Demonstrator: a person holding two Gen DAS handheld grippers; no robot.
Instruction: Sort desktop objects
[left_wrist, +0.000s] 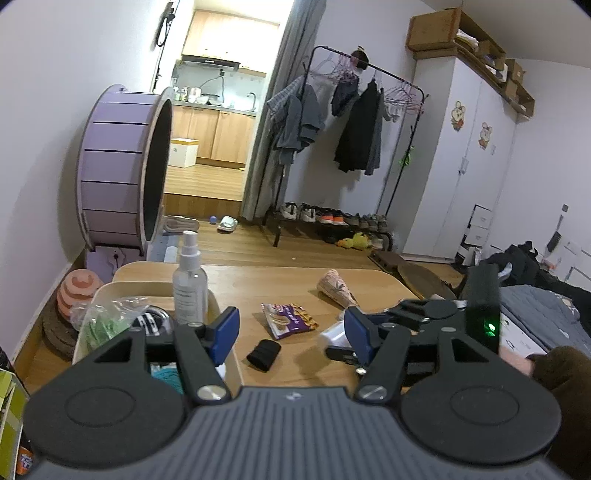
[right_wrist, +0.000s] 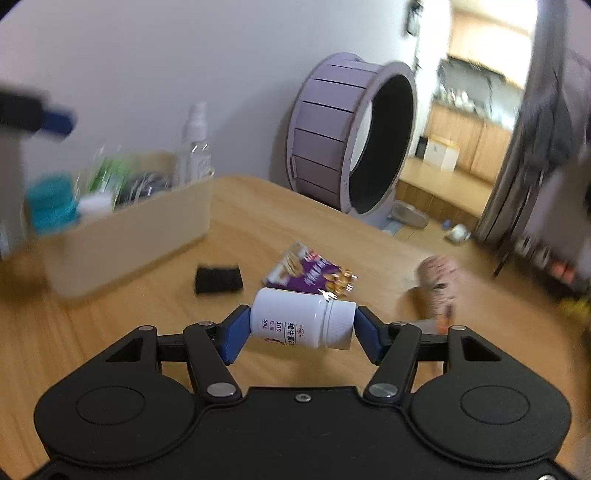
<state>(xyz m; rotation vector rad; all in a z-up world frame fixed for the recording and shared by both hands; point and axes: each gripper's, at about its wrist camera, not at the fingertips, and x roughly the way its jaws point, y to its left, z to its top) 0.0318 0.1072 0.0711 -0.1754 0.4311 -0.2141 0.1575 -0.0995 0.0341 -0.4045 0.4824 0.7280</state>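
While the right gripper (right_wrist: 301, 332) clamps a white plastic pill bottle (right_wrist: 301, 323) and the left gripper (left_wrist: 291, 332) gapes empty, a purple snack packet (right_wrist: 314, 275), black band (right_wrist: 218, 278) and pink cone (right_wrist: 439, 280) lie outside the part-filled cream storage bin (right_wrist: 129, 236).

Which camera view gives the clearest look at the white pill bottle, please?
The right wrist view: the white pill bottle lies sideways between the right gripper pads, label readable. The left wrist view shows only a white sliver.
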